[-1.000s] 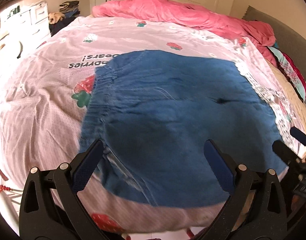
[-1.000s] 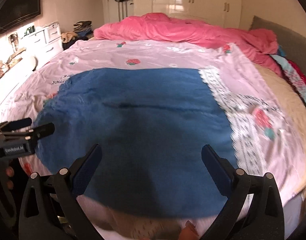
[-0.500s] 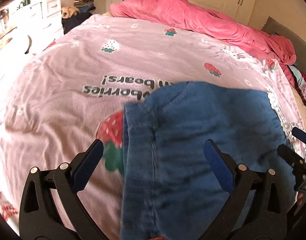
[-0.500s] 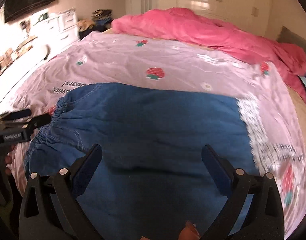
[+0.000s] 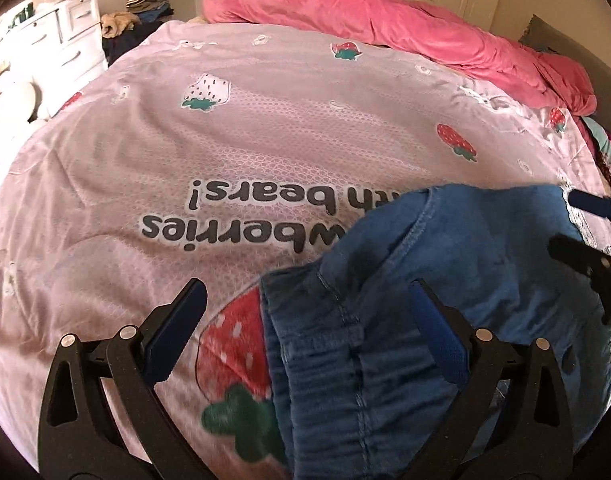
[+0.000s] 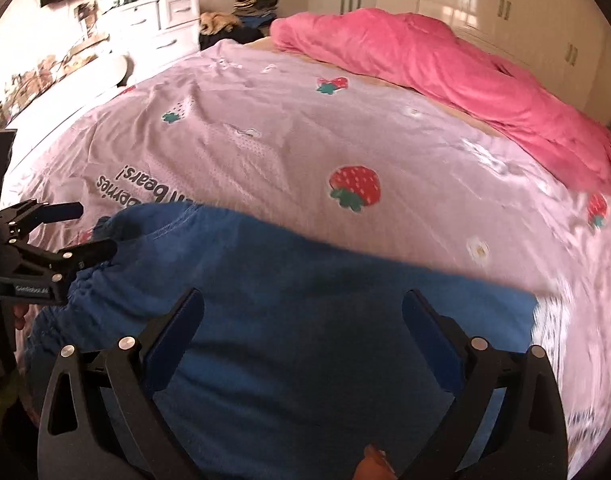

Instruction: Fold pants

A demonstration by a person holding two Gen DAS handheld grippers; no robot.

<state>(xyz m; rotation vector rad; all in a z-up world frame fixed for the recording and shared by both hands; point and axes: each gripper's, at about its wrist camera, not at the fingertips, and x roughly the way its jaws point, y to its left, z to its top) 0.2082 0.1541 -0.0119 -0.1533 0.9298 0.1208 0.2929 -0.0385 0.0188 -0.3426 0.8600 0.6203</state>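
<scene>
Blue denim pants [image 5: 445, 288] lie flat on the pink strawberry-print bedspread [image 5: 265, 128], with the gathered elastic waistband [image 5: 321, 360] at their left end. My left gripper [image 5: 305, 300] hovers open over that waistband edge; one finger is above the bedspread and the other above the denim. My right gripper [image 6: 303, 300] is open above the broad middle of the pants [image 6: 325, 340]. Each gripper shows in the other's view: the right gripper [image 5: 577, 224] at the right edge, the left gripper [image 6: 85, 230] at the left by the waistband. Neither holds any cloth.
A crumpled bright pink duvet [image 6: 425, 52] is heaped along the far side of the bed. White drawers [image 5: 73, 44] and a pile of clothes [image 5: 145, 4] stand beyond the left side. Wardrobe doors [image 6: 485, 8] line the back wall. A person's fingertip [image 6: 371, 462] shows at the bottom.
Both views have swung left toward the waistband and moved closer, so the pants now sit lower in frame and more bedspread shows. Both grippers have stayed open.
</scene>
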